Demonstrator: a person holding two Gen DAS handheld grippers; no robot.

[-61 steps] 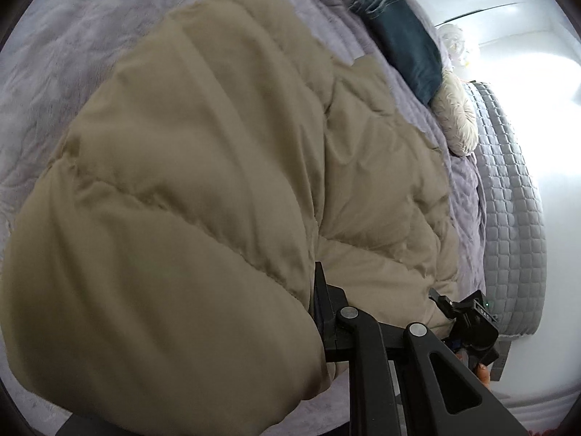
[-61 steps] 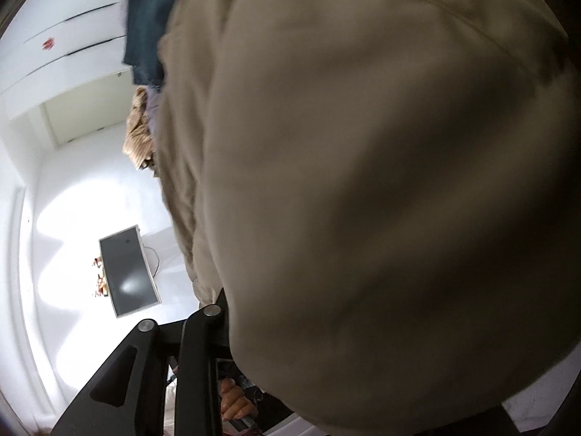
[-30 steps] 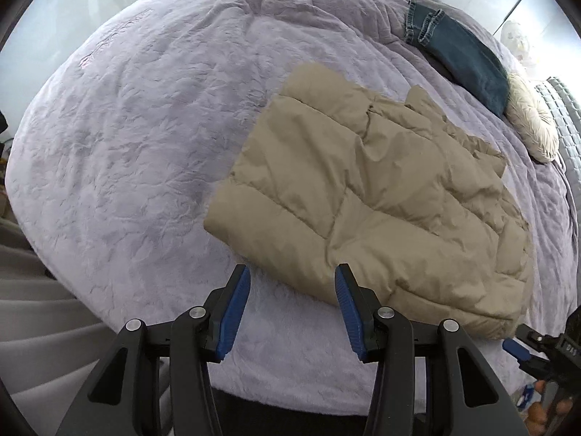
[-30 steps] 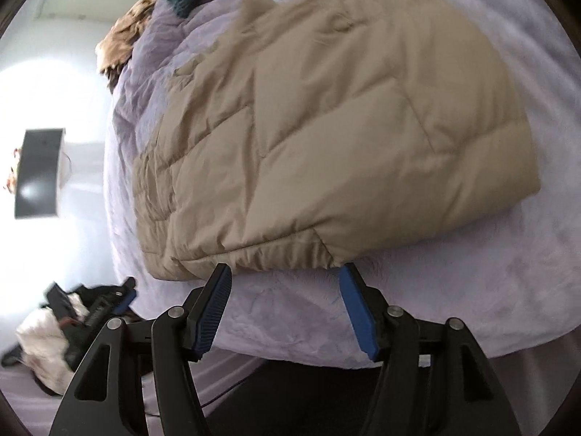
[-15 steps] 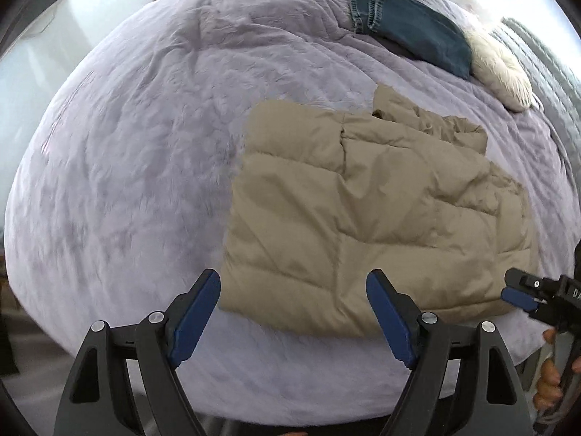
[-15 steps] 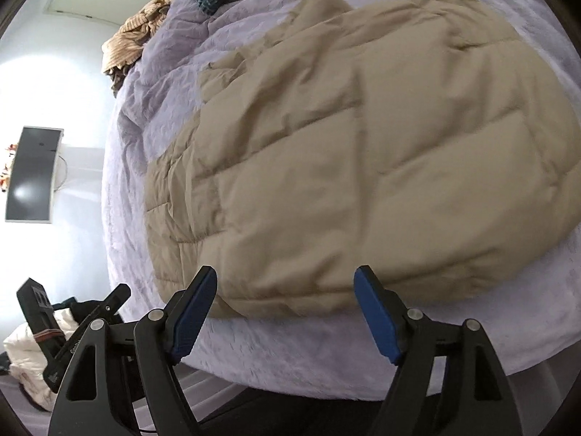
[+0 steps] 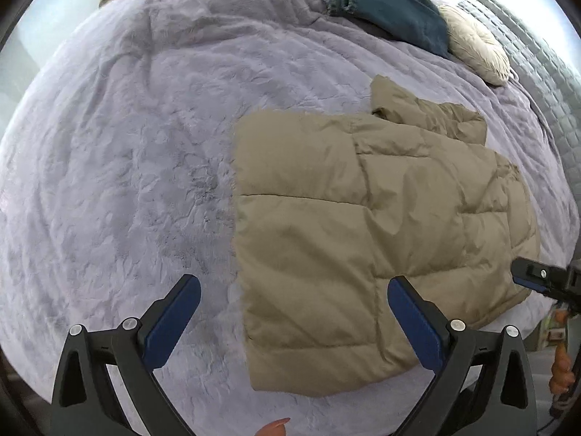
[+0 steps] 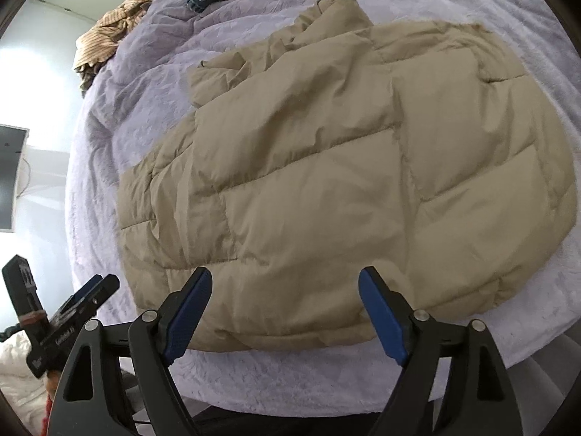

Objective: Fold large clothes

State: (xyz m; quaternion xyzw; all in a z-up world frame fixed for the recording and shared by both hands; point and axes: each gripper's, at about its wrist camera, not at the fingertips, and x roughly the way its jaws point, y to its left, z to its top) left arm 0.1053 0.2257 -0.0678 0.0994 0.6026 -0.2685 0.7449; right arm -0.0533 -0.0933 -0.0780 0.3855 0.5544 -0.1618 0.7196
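A tan quilted puffer jacket (image 7: 370,225) lies folded flat on a lilac bed cover (image 7: 127,167). It also shows in the right wrist view (image 8: 326,189). My left gripper (image 7: 290,312) is open and empty, held above the jacket's near left corner. My right gripper (image 8: 281,307) is open and empty, held above the jacket's near edge. The right gripper shows at the right edge of the left wrist view (image 7: 541,279), and the left gripper shows at the lower left of the right wrist view (image 8: 69,316).
Folded blue jeans (image 7: 385,3) and a cream cushion (image 7: 475,54) lie at the far side of the bed. A striped brown garment (image 8: 109,40) lies at the far corner. A grey quilted headboard (image 7: 544,83) is on the right. A monitor (image 8: 9,178) hangs on the wall.
Both grippers let go of the jacket, which dropped flat on the bed. Both have opened wider and pulled back from it toward the near edge.
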